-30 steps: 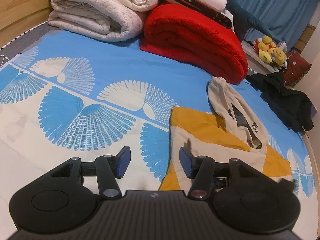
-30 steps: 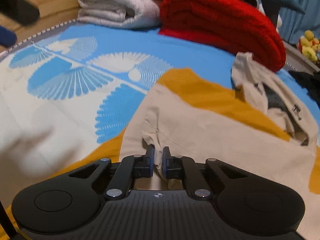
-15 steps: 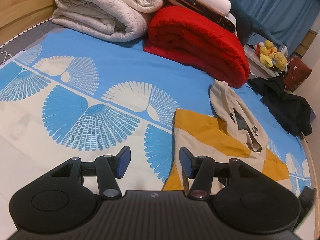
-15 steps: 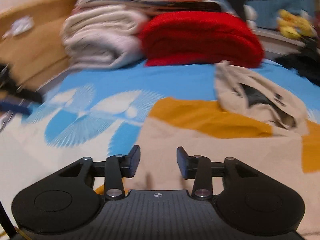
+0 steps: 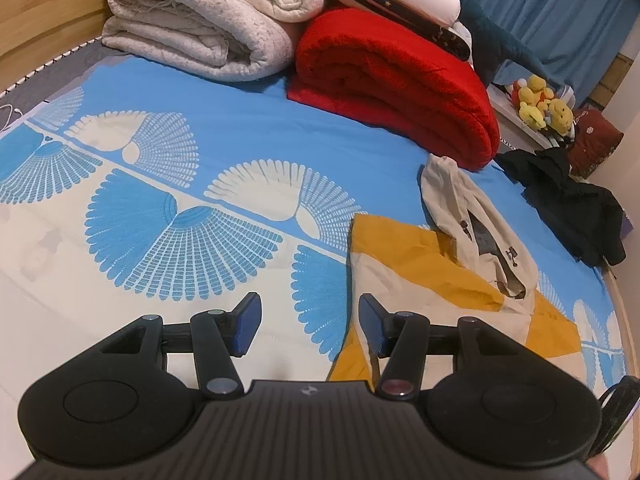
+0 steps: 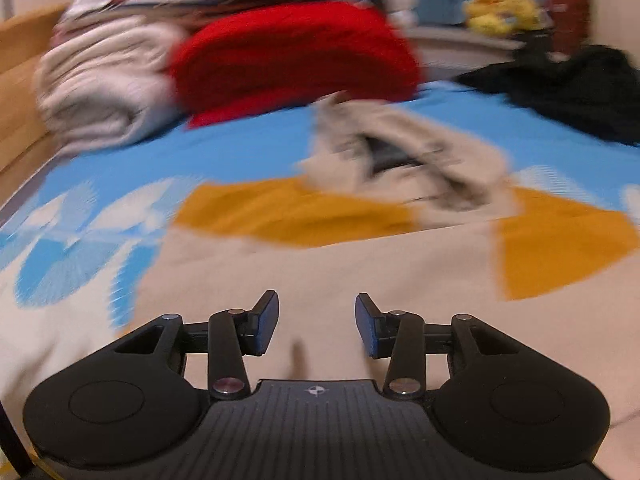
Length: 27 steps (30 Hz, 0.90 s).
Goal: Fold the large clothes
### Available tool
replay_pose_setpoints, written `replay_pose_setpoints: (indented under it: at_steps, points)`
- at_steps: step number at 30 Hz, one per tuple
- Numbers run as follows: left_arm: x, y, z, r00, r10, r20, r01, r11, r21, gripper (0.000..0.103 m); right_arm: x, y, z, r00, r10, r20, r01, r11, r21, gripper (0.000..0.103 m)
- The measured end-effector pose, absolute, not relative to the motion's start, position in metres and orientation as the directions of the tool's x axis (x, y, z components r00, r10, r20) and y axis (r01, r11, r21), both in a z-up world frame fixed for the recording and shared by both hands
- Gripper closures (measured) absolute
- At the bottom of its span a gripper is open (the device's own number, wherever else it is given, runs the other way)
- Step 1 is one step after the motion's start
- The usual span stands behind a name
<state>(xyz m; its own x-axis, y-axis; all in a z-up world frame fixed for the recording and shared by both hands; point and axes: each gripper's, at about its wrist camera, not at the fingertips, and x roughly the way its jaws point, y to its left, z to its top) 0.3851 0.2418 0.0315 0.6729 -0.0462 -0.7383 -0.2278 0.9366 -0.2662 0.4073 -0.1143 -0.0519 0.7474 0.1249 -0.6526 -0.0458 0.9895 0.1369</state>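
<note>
A beige and mustard-yellow hoodie [image 5: 420,268] lies flat on the bed, its hood [image 5: 476,220] toward the red blanket. My left gripper [image 5: 306,322] is open above the patterned sheet, just left of the hoodie's edge, with nothing between its fingers. In the blurred right wrist view the hoodie [image 6: 360,264] fills the foreground. My right gripper [image 6: 316,322] hovers over its beige body. Its jaws are opening and nothing is between them.
A folded white blanket [image 5: 200,28] and a rolled red blanket [image 5: 396,80] lie at the head of the bed. A black garment [image 5: 572,200] is heaped at the right edge. Yellow plush toys [image 5: 540,104] sit beyond it. A wooden frame [image 5: 36,4] borders the bed's left side.
My right gripper let go of the beige fabric it was pinching, opened, and swung to the right over the hoodie. The left gripper stayed put and open.
</note>
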Motion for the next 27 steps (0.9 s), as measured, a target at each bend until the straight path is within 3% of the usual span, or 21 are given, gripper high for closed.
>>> replay_pose_setpoints:
  at_steps: [5, 8, 11, 15, 18, 27]
  points:
    - [0.385, 0.241, 0.031, 0.672, -0.046, -0.739, -0.226, 0.938, -0.264, 0.044, 0.408, -0.201, -0.077, 0.702, -0.134, -0.7, 0.227, 0.973, 0.04, 0.058]
    - [0.386, 0.237, 0.03, 0.669, -0.048, -0.742, -0.217, 0.942, -0.257, 0.044, 0.399, -0.244, -0.097, 0.647, -0.204, -0.734, 0.351, 0.935, 0.05, 0.058]
    - [0.388, 0.23, 0.031, 0.666, -0.049, -0.744, -0.209, 0.946, -0.249, 0.044, 0.393, -0.265, -0.122, 0.582, -0.19, -0.791, 0.361, 0.932, 0.042, 0.055]
    - [0.389, 0.22, 0.037, 0.672, -0.052, -0.739, -0.19, 0.952, -0.24, 0.044, 0.388, -0.273, -0.12, 0.608, -0.202, -0.768, 0.351, 0.936, 0.031, 0.053]
    - [0.389, 0.216, 0.04, 0.673, -0.048, -0.738, -0.192, 0.952, -0.237, 0.044, 0.389, -0.282, -0.121, 0.568, -0.195, -0.8, 0.371, 0.928, 0.038, 0.053]
    - [0.388, 0.194, 0.042, 0.676, -0.03, -0.736, -0.171, 0.965, -0.196, 0.038, 0.351, -0.272, -0.007, 0.725, -0.129, -0.677, 0.321, 0.932, 0.167, 0.05]
